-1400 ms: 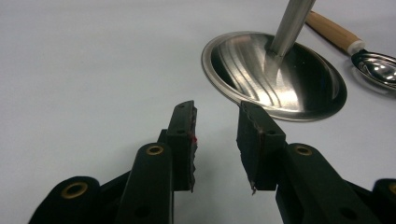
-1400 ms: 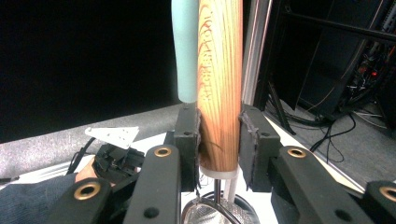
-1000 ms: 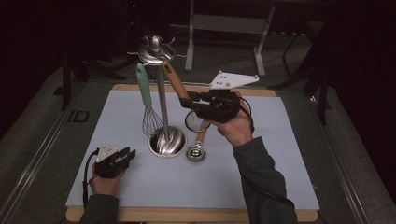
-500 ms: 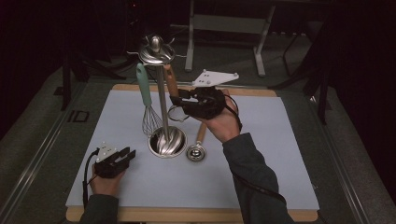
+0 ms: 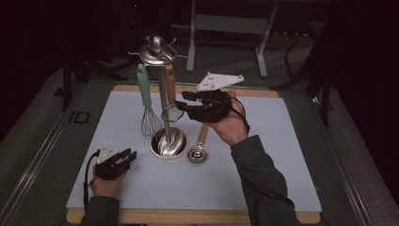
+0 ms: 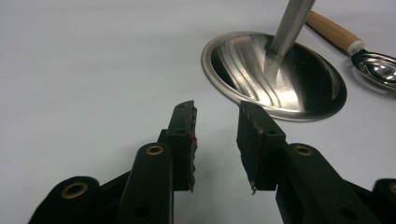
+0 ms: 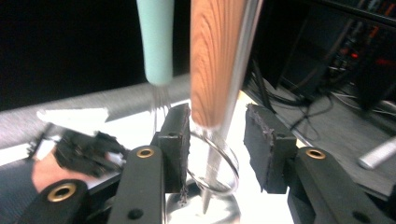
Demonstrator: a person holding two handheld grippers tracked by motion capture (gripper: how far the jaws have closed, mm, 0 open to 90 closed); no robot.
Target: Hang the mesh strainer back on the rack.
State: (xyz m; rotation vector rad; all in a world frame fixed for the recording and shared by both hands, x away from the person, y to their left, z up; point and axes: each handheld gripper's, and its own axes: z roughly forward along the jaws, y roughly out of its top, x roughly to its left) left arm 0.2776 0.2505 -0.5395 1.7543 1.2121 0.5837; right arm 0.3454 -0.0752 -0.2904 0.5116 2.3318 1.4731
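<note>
A steel utensil stand (image 5: 163, 101) rises from a round base (image 5: 168, 142) (image 6: 275, 74) on the pale mat. From its top hang a whisk with a mint handle (image 5: 145, 92) (image 7: 156, 37) and a wooden-handled utensil (image 5: 170, 84) (image 7: 215, 56) ending in a wire ring (image 7: 217, 163). My right gripper (image 5: 182, 100) (image 7: 217, 116) is level with that handle's lower end, which stands between the jaws. They have just been opening, and its pads stand off the wood. My left gripper (image 5: 129, 155) (image 6: 215, 112) rests open on the mat, left of the base, with nothing in it.
A wooden-handled metal scoop (image 5: 197, 153) (image 6: 376, 67) lies on the mat just right of the base. The mat (image 5: 263, 188) covers a wooden table whose front edge (image 5: 188, 217) is near. Dark floor and a metal frame (image 5: 226, 23) lie beyond.
The right gripper's jaws have spread off the wooden handle, which went from tilted toward the gripper to hanging straight. The right hand shifted slightly. The left gripper stayed put.
</note>
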